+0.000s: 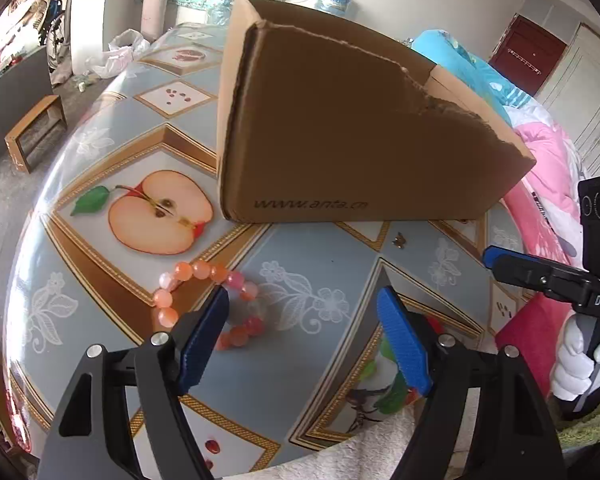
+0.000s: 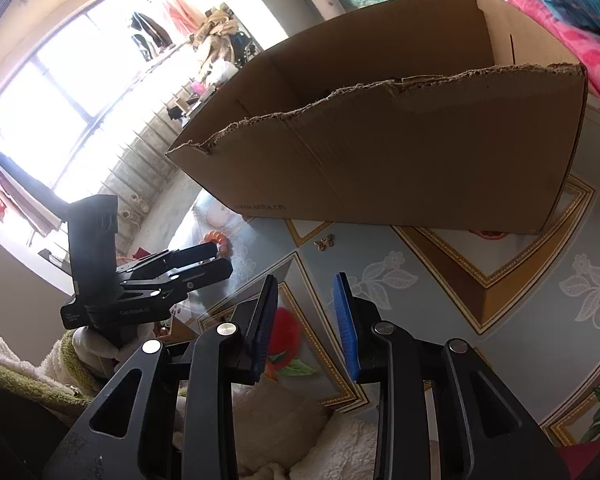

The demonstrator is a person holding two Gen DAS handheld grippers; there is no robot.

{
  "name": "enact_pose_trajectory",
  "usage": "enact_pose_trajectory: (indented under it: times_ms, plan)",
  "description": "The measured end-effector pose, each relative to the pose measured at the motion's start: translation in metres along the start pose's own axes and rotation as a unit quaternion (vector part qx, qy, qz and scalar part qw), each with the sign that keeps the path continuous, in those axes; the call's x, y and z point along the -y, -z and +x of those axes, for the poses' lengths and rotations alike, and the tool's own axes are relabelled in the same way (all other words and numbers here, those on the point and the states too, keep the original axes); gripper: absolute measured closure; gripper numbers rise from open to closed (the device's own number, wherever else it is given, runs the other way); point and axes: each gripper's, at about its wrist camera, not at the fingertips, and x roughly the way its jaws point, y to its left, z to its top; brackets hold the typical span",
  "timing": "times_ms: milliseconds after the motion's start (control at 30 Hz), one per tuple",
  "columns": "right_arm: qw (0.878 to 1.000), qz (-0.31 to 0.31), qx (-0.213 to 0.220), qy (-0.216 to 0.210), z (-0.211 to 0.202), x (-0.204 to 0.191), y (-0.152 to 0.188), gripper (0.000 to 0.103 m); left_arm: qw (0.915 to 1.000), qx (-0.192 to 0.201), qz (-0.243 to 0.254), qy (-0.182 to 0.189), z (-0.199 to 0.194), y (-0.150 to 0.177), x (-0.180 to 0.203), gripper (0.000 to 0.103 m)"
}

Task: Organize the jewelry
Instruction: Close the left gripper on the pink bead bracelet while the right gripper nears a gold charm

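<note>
A bead bracelet (image 1: 208,304) of orange and pink beads is seen lying flat on the patterned table (image 1: 308,264), in front of the near left corner of a torn-edged cardboard box (image 1: 352,136). The left gripper (image 1: 304,340) is held just above it, jaws wide apart and nothing between them; its left blue pad (image 1: 204,344) covers the near part of the bead ring, while most of the ring lies left of and beyond that pad. Contact between pad and beads cannot be told.

A small gold-coloured trinket (image 2: 325,242) is noted on the table just before the box's front wall. The right gripper (image 2: 306,328) is pointed toward it but kept well apart from it, jaws narrowly parted with nothing clamped. In the right wrist view the bracelet shows only as an orange patch beyond the left gripper's fingertips. A white-gloved hand (image 1: 580,364) is seen on the right gripper's handle.
</note>
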Motion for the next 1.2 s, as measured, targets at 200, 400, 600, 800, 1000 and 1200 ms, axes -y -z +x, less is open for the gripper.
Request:
enact_pose_trajectory:
  times_ms: [200,400,600,800,1000,1200]
  plan:
    - [1.000,0.018,-0.011,-0.003,0.005,0.008,-0.005,0.074,0.9932,-0.018,-0.025,0.113,0.007,0.003,0.017,0.029]
    - [1.000,0.020,-0.007,-0.002,0.009,0.005,-0.005,0.074,0.9980,0.006,0.036,0.052,-0.007,0.003,0.035,0.029]
    - [1.000,0.026,-0.007,-0.003,0.008,0.010,0.001,0.073,0.9901,-0.017,0.130,-0.050,0.004,0.010,0.051,0.050]
    - [1.000,0.001,0.009,0.025,0.015,-0.004,-0.001,0.073,0.9850,-0.024,0.150,-0.081,0.017,0.012,0.056,0.074]
    - [0.995,-0.052,0.024,0.077,0.034,-0.027,-0.002,0.073,0.9869,-0.015,0.137,-0.083,0.018,0.010,0.051,0.085]
    - [0.984,-0.112,0.026,0.139,0.062,-0.049,-0.007,0.073,0.9894,-0.004,0.125,-0.073,0.014,0.010,0.041,0.091]
